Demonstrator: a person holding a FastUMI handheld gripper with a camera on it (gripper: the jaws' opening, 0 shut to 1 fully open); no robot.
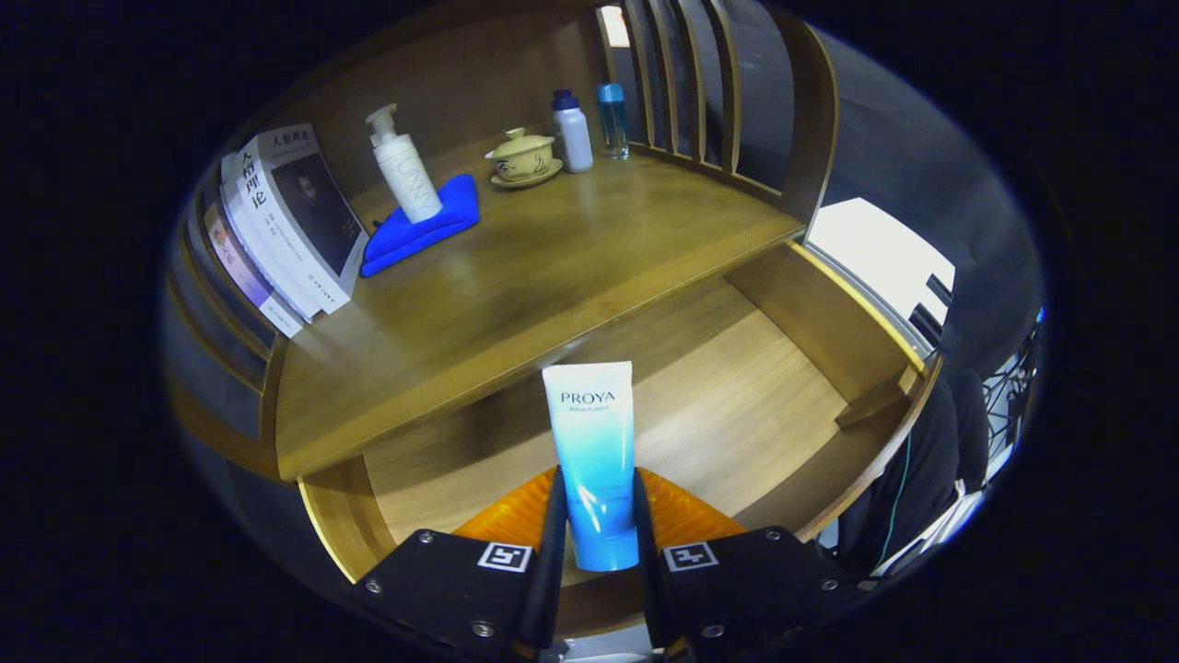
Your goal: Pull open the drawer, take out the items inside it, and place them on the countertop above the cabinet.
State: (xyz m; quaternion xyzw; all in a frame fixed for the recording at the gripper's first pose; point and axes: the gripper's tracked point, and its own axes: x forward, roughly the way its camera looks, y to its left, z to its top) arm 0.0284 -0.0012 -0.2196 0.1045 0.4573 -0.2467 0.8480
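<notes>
The claw (599,529) is clamped on a blue-and-white tube (594,460), one finger pressing each side of its lower end, so the tube stands upright between them, flat end up. Just below and beyond the fingers lies the open drawer (737,405), its pale wooden floor bare ahead of the tube. Beyond the drawer, the counter (553,267) spreads out ahead. Far ahead and to the left, books (281,226) lean against the side, beside a blue cloth (424,230) carrying a white pump bottle (402,166). Farther back stand a lidded cup on a saucer (523,158), a white bottle (573,132) and a blue bottle (612,120).
</notes>
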